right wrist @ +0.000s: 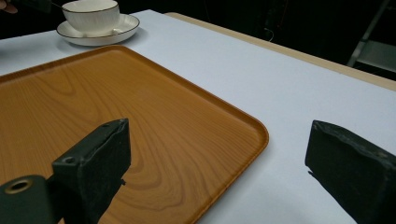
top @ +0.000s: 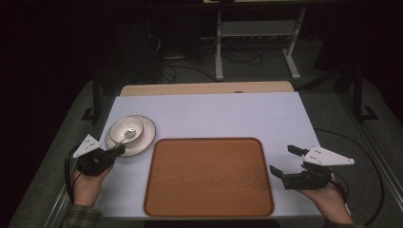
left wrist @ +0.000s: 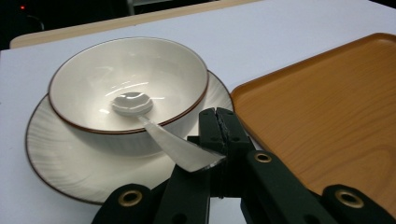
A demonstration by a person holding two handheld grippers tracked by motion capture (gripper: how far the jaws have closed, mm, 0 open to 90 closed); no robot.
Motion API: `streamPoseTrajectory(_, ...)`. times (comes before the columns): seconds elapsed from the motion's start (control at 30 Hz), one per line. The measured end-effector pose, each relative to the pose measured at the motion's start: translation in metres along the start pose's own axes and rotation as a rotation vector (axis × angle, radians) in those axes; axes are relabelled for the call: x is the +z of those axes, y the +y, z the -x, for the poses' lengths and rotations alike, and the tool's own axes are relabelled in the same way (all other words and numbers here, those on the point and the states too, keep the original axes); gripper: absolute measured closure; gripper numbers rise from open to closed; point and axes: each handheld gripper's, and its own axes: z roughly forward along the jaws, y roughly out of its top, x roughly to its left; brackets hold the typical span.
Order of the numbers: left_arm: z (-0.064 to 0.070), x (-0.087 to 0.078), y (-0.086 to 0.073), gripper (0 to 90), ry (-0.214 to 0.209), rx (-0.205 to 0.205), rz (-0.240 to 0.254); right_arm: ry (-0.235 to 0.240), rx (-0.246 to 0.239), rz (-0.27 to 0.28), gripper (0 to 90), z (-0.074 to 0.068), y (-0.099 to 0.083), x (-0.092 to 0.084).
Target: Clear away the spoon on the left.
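A white bowl [top: 124, 125] [left wrist: 93, 77] with a dark rim stands on a white plate [top: 144, 139] [left wrist: 51, 154] at the table's left. A white spoon [top: 127, 136] [left wrist: 177, 148] lies with its scoop in the bowl and its handle over the rim. My left gripper [top: 119, 149] [left wrist: 218, 114] is shut at the plate's near edge, its jaws pinching the end of the spoon's handle. My right gripper [top: 285, 160] [right wrist: 217, 149] stands open and empty beside the right edge of a wooden tray [top: 209, 175] [right wrist: 93, 93]. In the right gripper view the bowl [right wrist: 91, 14] is far off.
The tray [left wrist: 327, 116] lies bare in the middle of the white table mat [top: 214, 114], right of the plate. A strip of wooden tabletop [top: 204, 88] runs along the far edge. Beyond it are dark floor, cables and a desk frame [top: 256, 42].
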Motion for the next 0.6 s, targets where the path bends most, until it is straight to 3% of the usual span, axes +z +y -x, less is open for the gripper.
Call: streamPoseTrajectory(0.6, -0.013, -0.007, -0.003, 89.9, 0.059, -0.014, 0.005, 0.002, -0.001, -0.001, 6.3, 0.000, 0.000, 0.000)
